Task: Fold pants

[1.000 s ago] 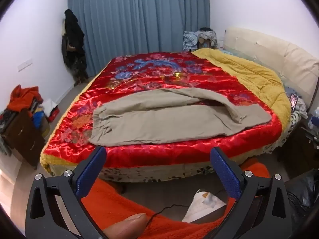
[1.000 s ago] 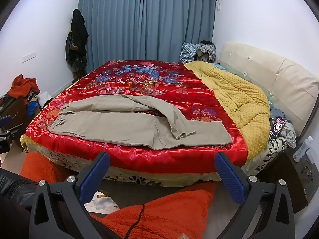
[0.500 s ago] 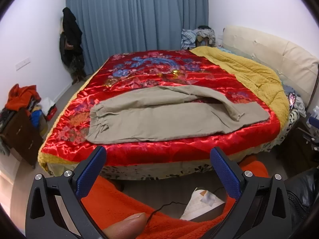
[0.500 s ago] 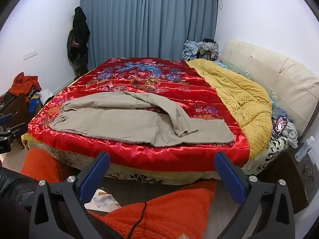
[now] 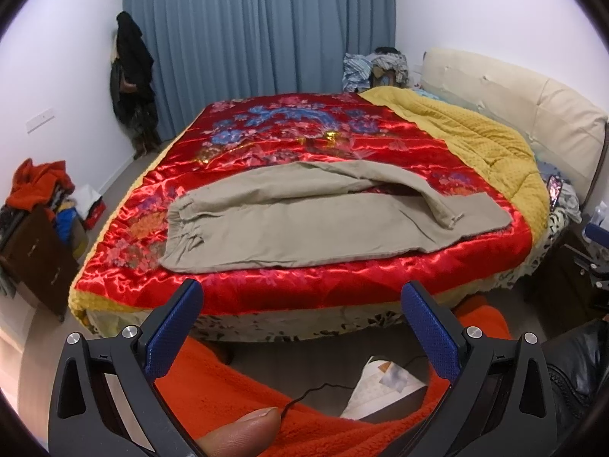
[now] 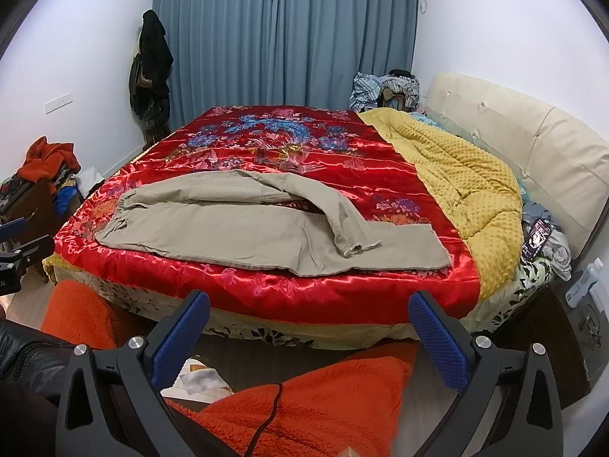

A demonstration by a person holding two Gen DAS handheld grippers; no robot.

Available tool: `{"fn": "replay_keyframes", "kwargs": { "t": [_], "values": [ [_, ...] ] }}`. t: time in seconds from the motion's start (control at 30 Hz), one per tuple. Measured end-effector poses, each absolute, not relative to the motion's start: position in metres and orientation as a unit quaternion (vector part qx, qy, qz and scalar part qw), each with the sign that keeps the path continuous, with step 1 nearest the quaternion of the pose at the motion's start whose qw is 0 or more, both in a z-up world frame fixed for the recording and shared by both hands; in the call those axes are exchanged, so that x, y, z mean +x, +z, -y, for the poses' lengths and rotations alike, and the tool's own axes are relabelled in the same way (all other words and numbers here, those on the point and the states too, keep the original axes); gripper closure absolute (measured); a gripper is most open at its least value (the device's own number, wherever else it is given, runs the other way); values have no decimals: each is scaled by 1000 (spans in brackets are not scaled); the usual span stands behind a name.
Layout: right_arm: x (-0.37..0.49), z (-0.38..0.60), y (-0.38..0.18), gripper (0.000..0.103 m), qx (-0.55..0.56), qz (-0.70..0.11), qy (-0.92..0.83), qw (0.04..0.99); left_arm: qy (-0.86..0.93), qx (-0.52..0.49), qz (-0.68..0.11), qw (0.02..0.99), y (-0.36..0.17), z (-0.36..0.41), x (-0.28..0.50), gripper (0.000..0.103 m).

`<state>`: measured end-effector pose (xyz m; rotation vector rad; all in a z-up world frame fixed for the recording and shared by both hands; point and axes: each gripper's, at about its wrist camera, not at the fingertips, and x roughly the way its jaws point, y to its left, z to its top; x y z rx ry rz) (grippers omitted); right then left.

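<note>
Beige pants (image 5: 289,228) lie across the near part of the red satin bedspread (image 5: 304,141), waistband at the left, legs running right. The far leg curls over the near one, its hem on top. The pants also show in the right wrist view (image 6: 247,236). My left gripper (image 5: 302,304) is open and empty, held off the bed's near edge. My right gripper (image 6: 308,312) is also open and empty, short of the near edge. Neither touches the pants.
A yellow quilt (image 6: 456,175) covers the bed's right side by the cream headboard (image 6: 533,144). A phone (image 6: 536,238) lies at the right edge. A dark dresser (image 5: 34,259) with clothes stands left. My orange-clad legs (image 6: 316,411) and a white shoe (image 5: 380,388) are below.
Both grippers have edged slightly nearer to the bed and tilted a little; the pants sit lower in both views. The pants have not moved. Both grippers stay open.
</note>
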<state>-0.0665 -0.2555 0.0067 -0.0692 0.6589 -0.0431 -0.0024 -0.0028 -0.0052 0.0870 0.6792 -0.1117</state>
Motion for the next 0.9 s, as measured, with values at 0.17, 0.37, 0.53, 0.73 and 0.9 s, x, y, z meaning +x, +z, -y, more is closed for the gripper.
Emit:
{"fn": "replay_keyframes", "kwargs": {
  "t": [0.17,0.37,0.53,0.73,0.9],
  "values": [
    [-66,255,6,0,-34,-325,-21,945,-55,42,-334,940,-5,3,-3,0],
    [-66,256,6,0,-33,-325,-21,945,-55,42,-334,940,-7,6,-4,0],
    [-65,255,5,0,-33,-327,-20,944,-55,42,-336,939,-9,9,-7,0],
    [-65,256,4,0,-33,-329,-19,944,-55,42,-336,939,-9,9,-6,0],
    [-65,256,4,0,-33,-329,-19,944,-56,42,-336,939,-9,9,-7,0]
  ]
}}
